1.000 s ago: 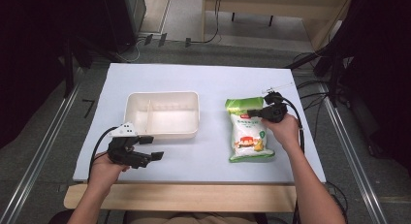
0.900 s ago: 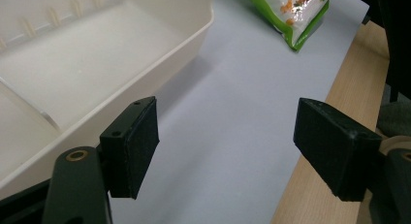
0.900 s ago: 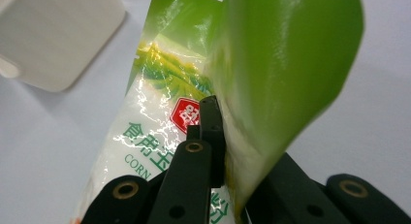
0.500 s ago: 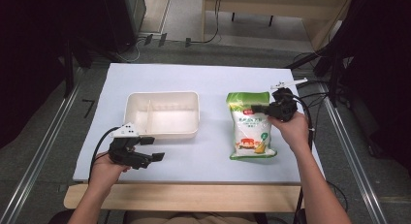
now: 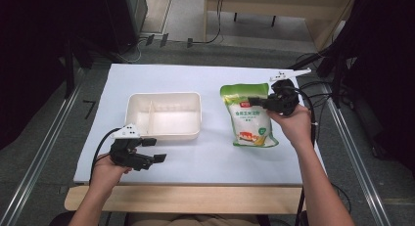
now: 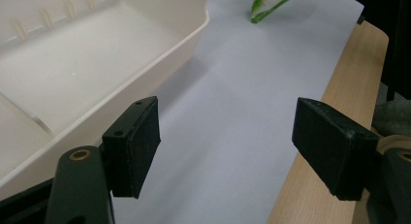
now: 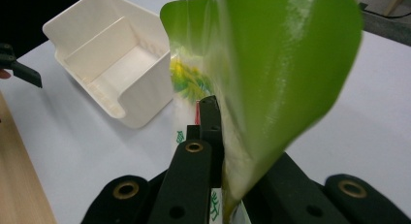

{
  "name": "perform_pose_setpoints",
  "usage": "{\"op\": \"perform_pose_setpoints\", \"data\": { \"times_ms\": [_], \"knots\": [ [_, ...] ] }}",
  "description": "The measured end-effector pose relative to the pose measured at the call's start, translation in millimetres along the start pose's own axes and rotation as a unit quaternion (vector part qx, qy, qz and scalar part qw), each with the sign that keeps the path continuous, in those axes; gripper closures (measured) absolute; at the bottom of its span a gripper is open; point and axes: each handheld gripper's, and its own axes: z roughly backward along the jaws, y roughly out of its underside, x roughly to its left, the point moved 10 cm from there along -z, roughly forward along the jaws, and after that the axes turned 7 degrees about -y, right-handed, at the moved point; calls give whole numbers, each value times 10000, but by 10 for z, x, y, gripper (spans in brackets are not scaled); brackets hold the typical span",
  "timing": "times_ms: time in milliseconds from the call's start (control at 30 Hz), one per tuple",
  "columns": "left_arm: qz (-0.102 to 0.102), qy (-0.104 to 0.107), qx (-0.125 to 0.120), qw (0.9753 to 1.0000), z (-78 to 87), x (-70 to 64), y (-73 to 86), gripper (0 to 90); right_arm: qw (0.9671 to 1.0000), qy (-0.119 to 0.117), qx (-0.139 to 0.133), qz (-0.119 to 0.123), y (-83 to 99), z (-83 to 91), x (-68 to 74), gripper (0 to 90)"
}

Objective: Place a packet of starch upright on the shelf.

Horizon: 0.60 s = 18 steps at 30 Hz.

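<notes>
White table [image 5: 205,79] carries one tray [image 5: 164,115] and one bag [image 5: 247,118]; right gripper [image 5: 254,101] clamps the bag, left gripper [image 5: 154,150] jaws spread.

Bag [image 5: 248,117] pinched in right gripper [image 5: 255,101], on the table [image 5: 210,79]. Box [image 5: 164,115] far off to that gripper's left. Left gripper [image 5: 155,149] just in front of the box, near the table edge.

Lab, cables [image 5: 313,84], rails [image 5: 44,147], white table [image 5: 195,77]
</notes>
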Motion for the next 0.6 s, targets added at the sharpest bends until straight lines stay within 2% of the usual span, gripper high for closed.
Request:
{"op": "perform_pose_setpoints", "data": {
  "times_ms": [167,300,400,600],
  "knots": [
    [37,136,2,9999,-19,-21,-8,272,10000,48,48,68,-119,-25,2,900],
    [-14,101,81,9999,-39,-10,7,273,9997,152,140,108,-226,-66,-2,900],
    [30,97,63,9999,-42,2,2,272,9998,125,101,99,-317,-84,2,900],
    [17,181,55,9998,-48,-20,0,272,9996,208,158,138,-497,-130,44,900]
  ]
}}
